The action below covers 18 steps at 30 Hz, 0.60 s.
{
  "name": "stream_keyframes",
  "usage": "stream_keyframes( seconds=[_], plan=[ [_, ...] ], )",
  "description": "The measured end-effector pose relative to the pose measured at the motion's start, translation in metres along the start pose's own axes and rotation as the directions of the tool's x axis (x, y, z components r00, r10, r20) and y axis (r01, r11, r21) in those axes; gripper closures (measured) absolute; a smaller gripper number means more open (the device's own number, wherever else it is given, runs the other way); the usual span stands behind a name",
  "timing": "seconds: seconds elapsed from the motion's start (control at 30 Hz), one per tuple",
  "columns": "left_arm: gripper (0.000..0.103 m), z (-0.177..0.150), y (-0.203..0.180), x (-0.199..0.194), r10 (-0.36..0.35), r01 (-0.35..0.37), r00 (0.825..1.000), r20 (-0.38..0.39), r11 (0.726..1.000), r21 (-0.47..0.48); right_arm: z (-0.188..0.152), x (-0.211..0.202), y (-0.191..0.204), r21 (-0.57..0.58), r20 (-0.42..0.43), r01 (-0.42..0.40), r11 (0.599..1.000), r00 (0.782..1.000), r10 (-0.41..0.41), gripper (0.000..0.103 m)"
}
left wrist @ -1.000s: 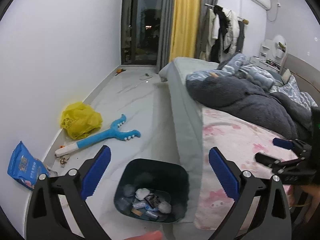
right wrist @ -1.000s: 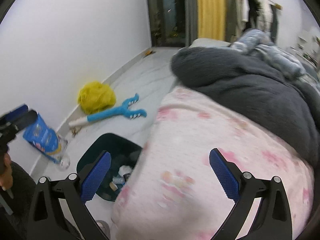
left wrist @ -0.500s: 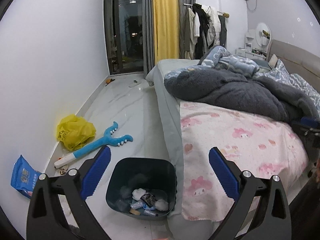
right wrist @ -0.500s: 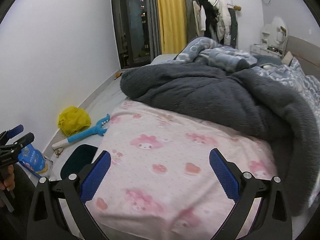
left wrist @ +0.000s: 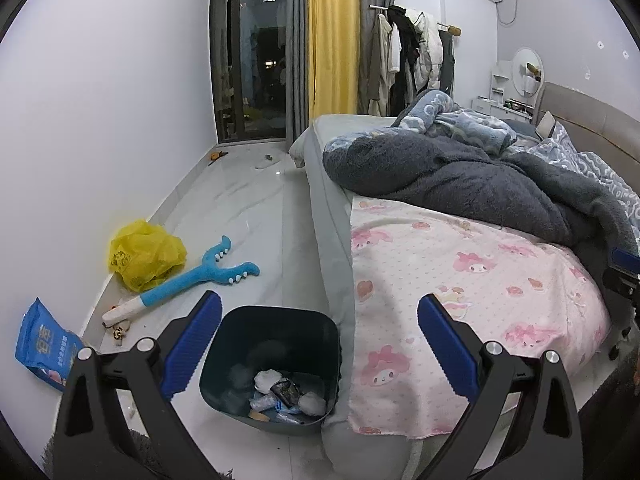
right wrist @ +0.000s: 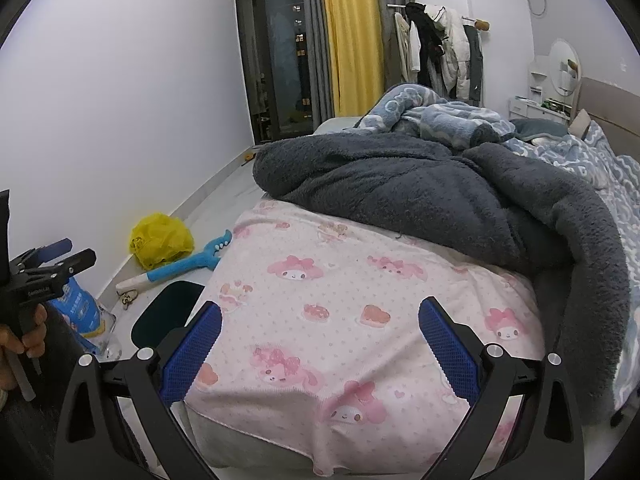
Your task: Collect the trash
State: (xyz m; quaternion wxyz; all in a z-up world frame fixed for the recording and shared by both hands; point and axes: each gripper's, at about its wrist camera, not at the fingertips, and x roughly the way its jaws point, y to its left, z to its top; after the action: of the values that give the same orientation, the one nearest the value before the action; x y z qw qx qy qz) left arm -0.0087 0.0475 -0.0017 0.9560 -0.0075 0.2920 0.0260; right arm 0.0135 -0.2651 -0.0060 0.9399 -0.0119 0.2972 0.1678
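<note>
While we hold both claws empty above the foot of the bed, the job reads as partly done.

Bin: the dark bin [left wrist: 276,360] stands on the floor [left wrist: 248,208] tight against the bed's corner; we see crumpled white tissues, a dark wrapper and small scraps lying at its bottom, so some trash is already collected. It is well short of full.

Left claw: our left claw [left wrist: 319,346] is spread wide with nothing between the blue pads, hovering over the bin's rim.

Right claw: our right claw [right wrist: 320,346] is likewise spread and empty, hanging over the pink printed blanket [right wrist: 360,300], which looks free of litter.

Still on the floor: the yellow plastic bag [left wrist: 146,254] sits crumpled against the wall, well apart from the bin; the blue snack packet [left wrist: 44,346] leans at the wall near the left edge; small scraps [left wrist: 120,330] lie by the skirting near the handle end of the blue toy fork [left wrist: 192,280].

Uncertain: we cannot tell whether the toy counts as trash, nor what the small things far off by the balcony door are.

Judgement: we reckon the bag, the packet and the scraps remain to be picked up, so roughly the second half of the work lies ahead.
</note>
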Motion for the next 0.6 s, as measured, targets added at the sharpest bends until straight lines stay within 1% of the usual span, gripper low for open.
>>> stream_keyframes(
  seconds=[0.13,0.6],
  plan=[
    [0.003,0.0,-0.004,0.001,-0.001,0.001,1.0,-0.001,1.0,0.011,0.0,-0.001,-0.001,0.005,0.011,-0.011,1.0,1.0,0.011,0.003],
    [0.003,0.002,-0.013,0.002,0.007,-0.007,1.0,0.003,0.999,0.038,0.0,-0.002,0.001,-0.004,0.008,-0.026,1.0,1.0,0.026,0.003]
  ],
)
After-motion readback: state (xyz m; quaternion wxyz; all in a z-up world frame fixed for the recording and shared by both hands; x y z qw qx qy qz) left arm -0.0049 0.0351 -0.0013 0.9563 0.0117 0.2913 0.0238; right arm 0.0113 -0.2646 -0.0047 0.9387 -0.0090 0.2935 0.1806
